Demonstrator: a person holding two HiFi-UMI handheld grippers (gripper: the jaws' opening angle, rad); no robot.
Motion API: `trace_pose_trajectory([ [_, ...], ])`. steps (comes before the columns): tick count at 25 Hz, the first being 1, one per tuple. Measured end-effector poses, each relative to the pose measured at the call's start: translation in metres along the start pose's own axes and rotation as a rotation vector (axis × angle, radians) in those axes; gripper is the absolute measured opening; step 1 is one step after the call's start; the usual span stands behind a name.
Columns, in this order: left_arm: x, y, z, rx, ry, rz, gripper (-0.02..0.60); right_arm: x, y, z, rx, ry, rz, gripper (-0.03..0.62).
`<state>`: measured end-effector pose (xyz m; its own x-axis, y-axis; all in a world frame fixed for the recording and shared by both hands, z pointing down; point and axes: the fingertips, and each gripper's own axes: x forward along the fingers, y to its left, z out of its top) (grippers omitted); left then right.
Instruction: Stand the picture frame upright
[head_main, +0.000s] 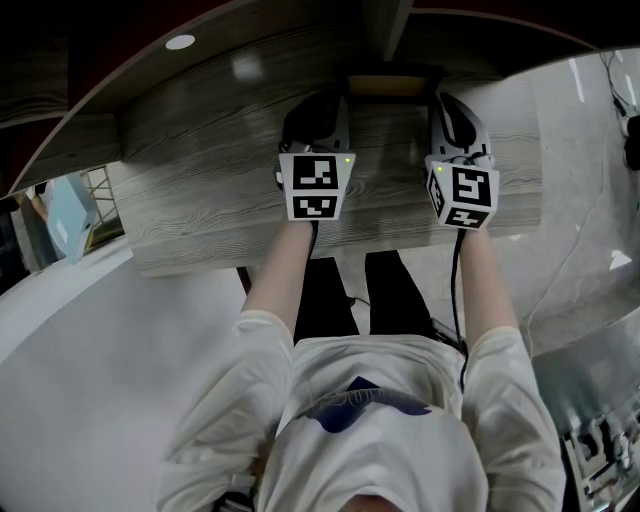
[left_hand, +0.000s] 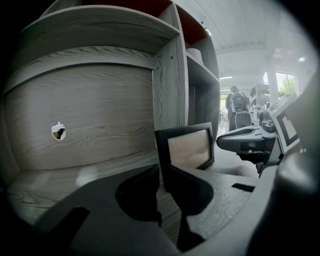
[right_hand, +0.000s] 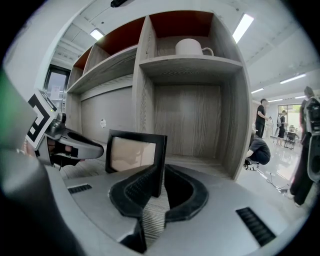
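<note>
Picture frame (left_hand: 187, 147): a flat rectangle with a matte black border and a pale beige insert. It stands upright on the grey wood-grain shelf board (head_main: 190, 210), between your two grippers.

Your left gripper (left_hand: 162, 172): the dark, curved, fine-grained jaws are nearly together, pinching the frame's left vertical edge. The ribbed inner pads press the black border.

Your right gripper (right_hand: 161, 175): same condition, with the jaws clamped on the frame's right vertical edge and the ribbed pad (right_hand: 137, 187) against it. The frame's face (right_hand: 132, 154) looks smooth and uniform here.

Head view: both marker cubes sit side by side over the board. The frame (head_main: 393, 85) shows only as a thin tan strip with a dark rim beyond them.

Surroundings: a boxy shelf unit (right_hand: 190, 120) in streaked grey laminate, whose top compartments have rust-red backs. A rounded white mug (right_hand: 192, 47) sits on an upper shelf. The back panel has a small round hole (left_hand: 58, 131).
</note>
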<state>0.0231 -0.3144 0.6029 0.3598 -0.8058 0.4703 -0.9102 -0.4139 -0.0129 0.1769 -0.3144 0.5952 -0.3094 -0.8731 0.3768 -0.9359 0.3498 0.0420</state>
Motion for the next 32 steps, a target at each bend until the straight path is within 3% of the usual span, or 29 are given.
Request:
trace_pose_trajectory([
  [8,-0.02,0.001,0.015,-0.008,-0.02,0.024,0.046,-0.017,0.003,0.021,-0.009,-0.029,0.005,0.04],
  [23,-0.115,0.001,0.072,-0.045,-0.07,0.104,0.048,-0.094,0.016,0.102,0.0,-0.082,0.055,0.038],
  [27,-0.147,-0.013,0.096,-0.061,-0.125,0.121,0.047,-0.122,0.021,0.125,-0.01,-0.122,0.05,0.038],
  [32,-0.192,-0.03,0.134,-0.078,-0.246,0.145,0.048,-0.164,0.028,0.16,0.056,-0.225,0.046,0.016],
])
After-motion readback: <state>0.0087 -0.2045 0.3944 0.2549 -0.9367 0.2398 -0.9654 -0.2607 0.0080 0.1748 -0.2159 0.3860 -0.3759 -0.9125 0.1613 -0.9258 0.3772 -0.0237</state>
